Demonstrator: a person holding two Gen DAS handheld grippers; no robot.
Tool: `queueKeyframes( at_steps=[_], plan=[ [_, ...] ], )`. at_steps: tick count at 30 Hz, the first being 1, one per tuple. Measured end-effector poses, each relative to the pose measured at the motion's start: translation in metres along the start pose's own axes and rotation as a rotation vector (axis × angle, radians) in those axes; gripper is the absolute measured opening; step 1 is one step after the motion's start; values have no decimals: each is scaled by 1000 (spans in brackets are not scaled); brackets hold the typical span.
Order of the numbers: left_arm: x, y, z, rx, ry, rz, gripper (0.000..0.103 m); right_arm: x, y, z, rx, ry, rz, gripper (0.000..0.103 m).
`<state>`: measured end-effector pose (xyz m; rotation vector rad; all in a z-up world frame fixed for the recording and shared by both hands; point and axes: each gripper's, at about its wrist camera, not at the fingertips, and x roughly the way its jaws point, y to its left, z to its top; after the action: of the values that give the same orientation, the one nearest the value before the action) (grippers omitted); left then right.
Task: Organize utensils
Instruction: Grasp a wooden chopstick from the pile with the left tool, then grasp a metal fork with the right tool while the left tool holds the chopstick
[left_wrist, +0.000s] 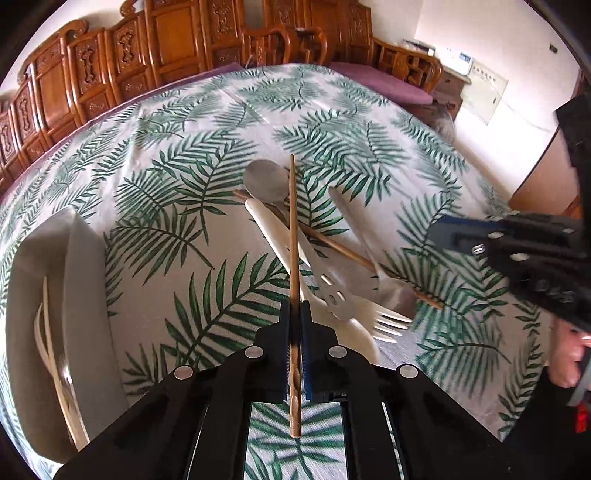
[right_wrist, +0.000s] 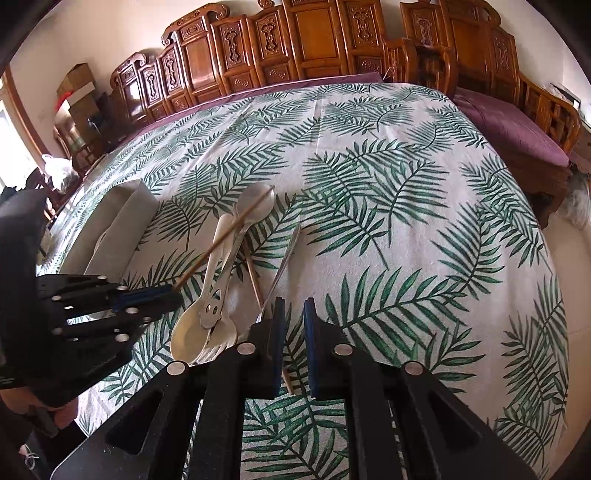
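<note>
We see carved wooden panelling (right_wrist: 314, 40) behind a counter (right_wrist: 388, 229) under palm-leaf cloth. A grey tray (left_wrist: 85, 280) sits at its left edge, utensils piled mid-counter. Our left gripper (left_wrist: 294, 314) clamps a brown wooden chopstick (left_wrist: 292, 229); our right gripper (right_wrist: 294, 314) hovers slightly parted, empty.

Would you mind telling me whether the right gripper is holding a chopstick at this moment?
No, the right gripper has nothing pinched between its pads; the left gripper is the one clamped on the wooden chopstick.
</note>
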<state>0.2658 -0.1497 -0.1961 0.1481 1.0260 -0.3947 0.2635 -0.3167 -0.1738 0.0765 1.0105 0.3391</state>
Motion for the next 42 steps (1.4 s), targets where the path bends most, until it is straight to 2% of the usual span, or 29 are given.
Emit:
queueKeyframes(
  at_steps=[6,9,20,35,42],
  plan=[
    [-30,-2,-12,-15,-64,-8,4,6,7,-4,1,9,27,13],
    [-44,-2,-19,-24,-90,-7,4,9,11,-6,-4,16,33,25],
    [-80,4,-41,-70,-151,-3,4,20,19,-14,27,68,57,25],
    [-96,4,-55,-88,-161,6,4,28,25,-21,78,115,106,25],
    [-103,7,-57,-94,-168,13,4,30,19,-20,117,116,113,20]
  ],
)
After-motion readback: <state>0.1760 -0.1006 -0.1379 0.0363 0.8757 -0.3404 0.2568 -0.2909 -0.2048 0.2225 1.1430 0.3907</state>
